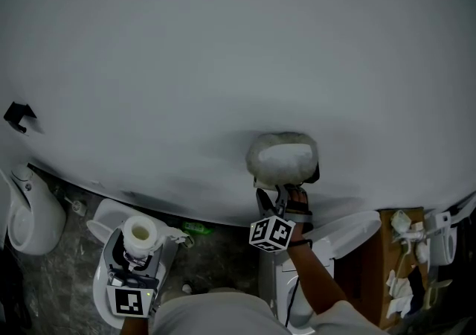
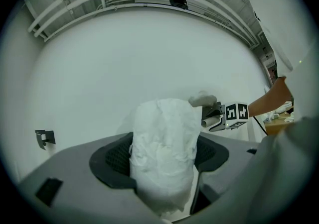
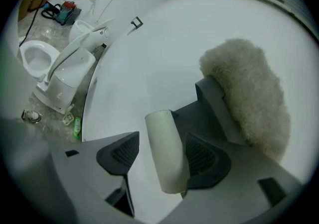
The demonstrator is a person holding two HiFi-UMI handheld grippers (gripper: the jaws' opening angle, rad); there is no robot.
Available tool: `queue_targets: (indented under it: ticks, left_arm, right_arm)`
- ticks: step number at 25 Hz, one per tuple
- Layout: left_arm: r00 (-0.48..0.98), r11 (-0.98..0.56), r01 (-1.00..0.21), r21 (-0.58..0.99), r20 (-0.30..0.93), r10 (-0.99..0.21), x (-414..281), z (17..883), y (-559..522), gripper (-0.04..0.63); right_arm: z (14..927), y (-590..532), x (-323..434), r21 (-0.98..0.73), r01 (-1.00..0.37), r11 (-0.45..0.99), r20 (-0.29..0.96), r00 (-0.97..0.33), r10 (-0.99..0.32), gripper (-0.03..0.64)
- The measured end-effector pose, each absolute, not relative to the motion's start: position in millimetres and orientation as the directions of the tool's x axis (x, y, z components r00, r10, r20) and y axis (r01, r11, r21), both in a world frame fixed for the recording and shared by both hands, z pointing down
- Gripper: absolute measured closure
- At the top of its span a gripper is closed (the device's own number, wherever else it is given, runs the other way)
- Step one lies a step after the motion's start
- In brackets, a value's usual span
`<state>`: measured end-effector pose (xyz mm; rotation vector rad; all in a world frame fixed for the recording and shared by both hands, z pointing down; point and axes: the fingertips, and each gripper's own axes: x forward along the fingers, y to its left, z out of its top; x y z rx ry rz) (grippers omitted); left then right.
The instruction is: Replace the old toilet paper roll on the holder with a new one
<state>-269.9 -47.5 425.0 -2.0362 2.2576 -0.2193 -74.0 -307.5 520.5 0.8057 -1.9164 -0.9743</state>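
The new toilet paper roll [image 1: 140, 231], white and full, stands upright between the jaws of my left gripper [image 1: 138, 248], which is shut on it; up close the roll [image 2: 162, 153] fills the gap between both pads. To the right, the wall holder has a fluffy pale cover [image 1: 282, 156] over a dark bracket [image 3: 212, 108]. My right gripper [image 1: 281, 196] reaches up under that cover. The old bare cardboard tube [image 3: 167, 153] lies between its jaws against the right pad, with a gap to the left pad.
A black hook [image 1: 18, 114] sticks out of the white wall at far left. Toilets [image 1: 30, 211] stand on the floor at lower left, a green bottle [image 1: 197, 228] lies by the wall, and a wooden stand [image 1: 390, 266] with clutter is at right.
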Motion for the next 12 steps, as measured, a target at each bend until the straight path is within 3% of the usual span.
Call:
queue_targets:
  ticks: [12]
  left_arm:
    - [-0.097, 0.092, -0.983, -0.16, 0.02, -0.995, -268.8, 425.5, -51.3, 0.265]
  right_arm:
    - [518.5, -311.8, -71.9, 0.862, -0.154, 0.483, 0.372, -0.454, -0.81, 0.405]
